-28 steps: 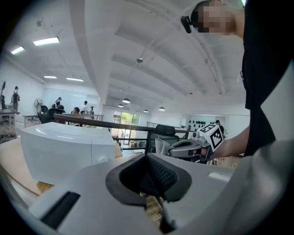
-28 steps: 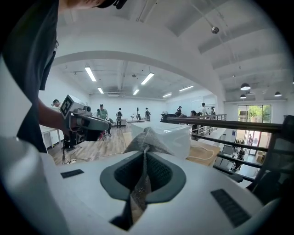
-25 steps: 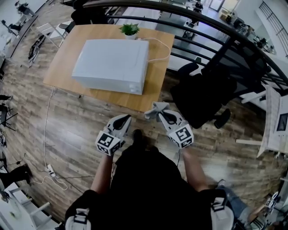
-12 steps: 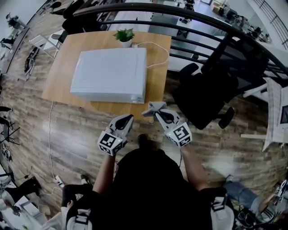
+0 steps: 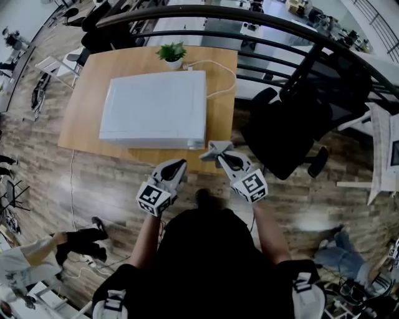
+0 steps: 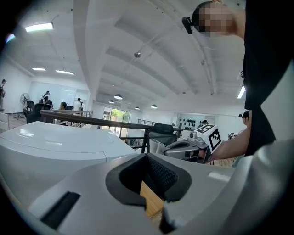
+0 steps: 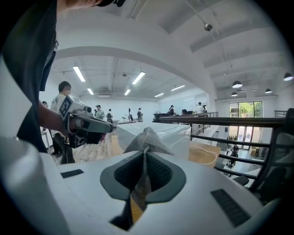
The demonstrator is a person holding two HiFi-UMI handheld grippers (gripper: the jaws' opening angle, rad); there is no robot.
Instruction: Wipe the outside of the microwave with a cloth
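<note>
White and boxy, the microwave (image 5: pixel 154 109) sits on a wooden table (image 5: pixel 81 99) in front of us, its front edge near the table's near side. A small potted plant (image 5: pixel 173 52) stands just behind it at the far edge, and a white cable (image 5: pixel 222 73) loops over the wood on the microwave's right.

We hold both grippers low, just short of the table's near edge and apart from the microwave. Our right gripper (image 5: pixel 221 157) is clamped on a grey cloth (image 5: pixel 212 149) — in the right gripper view the woven fabric is pinched between the two dark pads and fans up above them, with the microwave's white body behind it. The bunched end of the cloth hangs over the table's near edge, close to the microwave's front right corner; we cannot tell whether it touches.

Our left gripper (image 5: pixel 176 164) hovers beside the right one, well clear of the cloth. Its jaws stand a little apart with nothing between them — only a sliver of wood shows through the gap.

To the right of the table stands a black office chair (image 5: pixel 283 128), backed by a black railing (image 5: pixel 249 15). A person (image 5: pixel 37 252) is at the lower left on the plank floor (image 5: pixel 106 180).
</note>
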